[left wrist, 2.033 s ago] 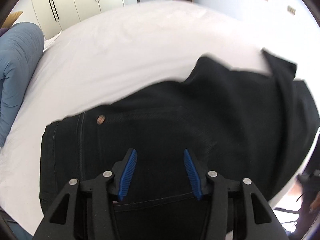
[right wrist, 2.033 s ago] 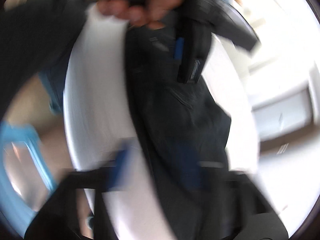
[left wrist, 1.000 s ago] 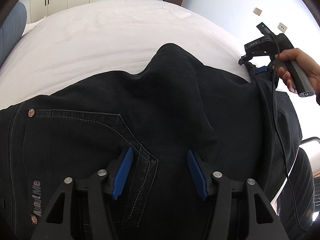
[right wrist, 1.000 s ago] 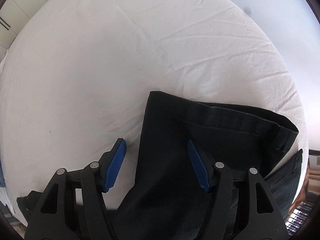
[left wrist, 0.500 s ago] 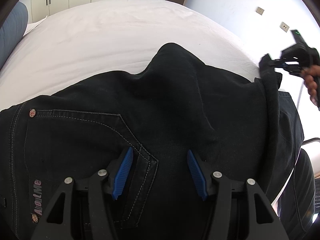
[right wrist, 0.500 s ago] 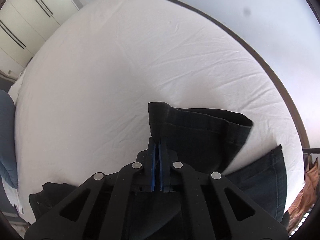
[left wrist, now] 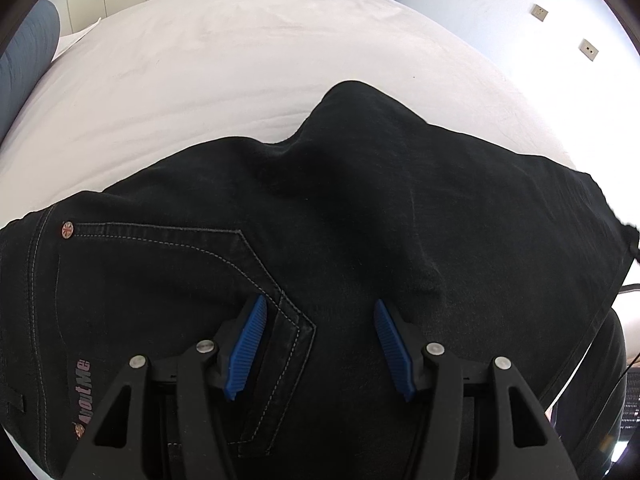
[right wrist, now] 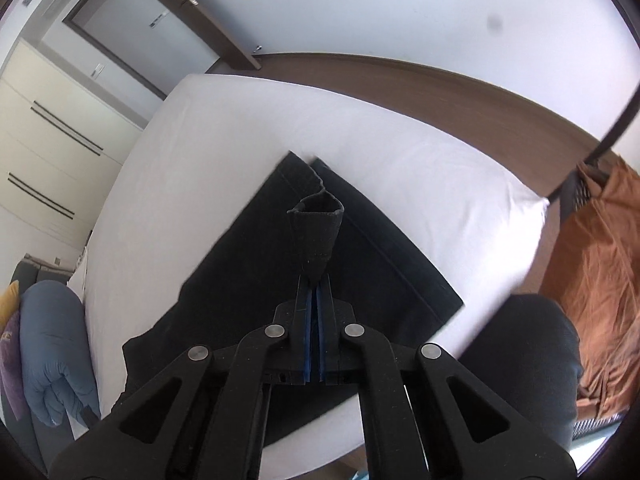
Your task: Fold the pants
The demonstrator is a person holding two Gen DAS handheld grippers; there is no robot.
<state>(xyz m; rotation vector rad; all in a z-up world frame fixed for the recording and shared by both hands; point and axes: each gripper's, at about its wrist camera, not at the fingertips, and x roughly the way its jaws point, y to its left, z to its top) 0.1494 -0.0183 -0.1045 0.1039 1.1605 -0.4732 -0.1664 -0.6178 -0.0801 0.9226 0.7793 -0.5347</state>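
Bright daylight, right side overexposed; sharp focus, fisheye-warped dark edges.

surface: white bed | on it – black pants, partly lifted

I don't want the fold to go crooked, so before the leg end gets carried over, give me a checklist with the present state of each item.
1. Right tool clamped on the leg hem: ok, a pinch of hem stands up out of the closed tips.
2. Left tool steadying the pants near the back pocket: not ok, its tips are apart and pinch no cloth.
3. Whether the left tool presses the cloth down: cannot tell.
4. Both leg layers in the right grip: cannot tell.
5. Pants flat on the bed: not ok, a ridge rises at the middle.
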